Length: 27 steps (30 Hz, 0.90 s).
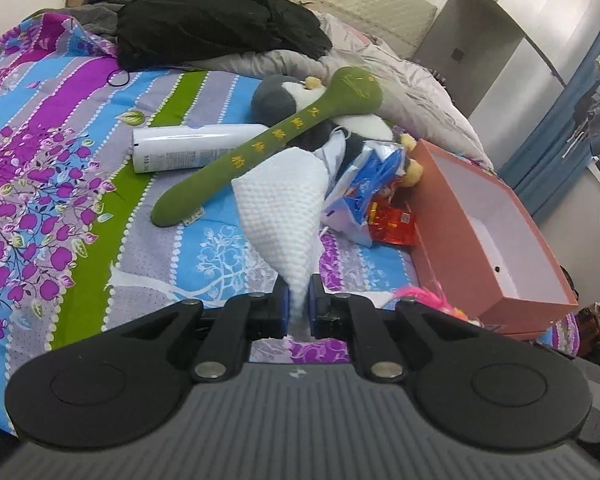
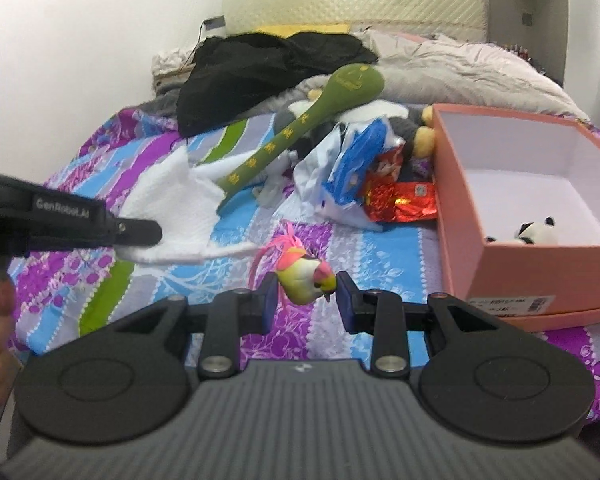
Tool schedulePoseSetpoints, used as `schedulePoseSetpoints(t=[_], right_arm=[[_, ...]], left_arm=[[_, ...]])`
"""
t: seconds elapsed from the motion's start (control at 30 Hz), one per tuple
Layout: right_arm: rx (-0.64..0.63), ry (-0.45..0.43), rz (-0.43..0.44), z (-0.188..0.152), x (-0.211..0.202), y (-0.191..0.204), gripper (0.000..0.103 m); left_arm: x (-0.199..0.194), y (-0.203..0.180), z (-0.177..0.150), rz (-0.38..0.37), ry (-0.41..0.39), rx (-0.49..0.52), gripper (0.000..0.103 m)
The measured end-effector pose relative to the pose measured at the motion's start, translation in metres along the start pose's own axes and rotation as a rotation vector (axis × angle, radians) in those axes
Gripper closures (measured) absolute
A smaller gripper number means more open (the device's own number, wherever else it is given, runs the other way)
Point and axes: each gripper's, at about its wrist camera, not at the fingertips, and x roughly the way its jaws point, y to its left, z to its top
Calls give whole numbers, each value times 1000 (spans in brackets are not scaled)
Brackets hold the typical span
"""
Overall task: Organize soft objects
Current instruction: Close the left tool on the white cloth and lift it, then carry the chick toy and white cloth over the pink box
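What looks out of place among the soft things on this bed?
A hard white spray can lies on its side on the floral bedspread, under the long green plush mallet. A crumpled red foil wrapper sits beside the pink cardboard box.

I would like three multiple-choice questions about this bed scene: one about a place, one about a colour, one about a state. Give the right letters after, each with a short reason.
1. Where is the small panda toy?
A. inside the pink box
B. on the black clothes
C. under the white spray can

2. What colour is the long plush mallet?
A. red
B. green
C. blue

3. What is the left gripper doing?
A. open, holding nothing
B. shut on the white cloth
C. shut on the mallet

Answers: 1 A, the panda lies against the box's near wall. 2 B, it is green with yellow characters. 3 B, the cloth is pinched between the fingers.
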Motion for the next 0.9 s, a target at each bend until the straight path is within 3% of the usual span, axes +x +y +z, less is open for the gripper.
schedulePoseSetpoints(t=[0.43, 0.73, 0.9], right_arm=[[-15, -221, -89, 66, -52, -25, 69], [-25, -366, -173, 127, -86, -63, 69], [13, -392, -250, 149, -89, -102, 69]], left_arm=[[-15, -67, 48, -142, -62, 115, 92], [-15, -156, 97, -260, -128, 247, 92], [-1, -206, 122, -317, -131, 303, 92]])
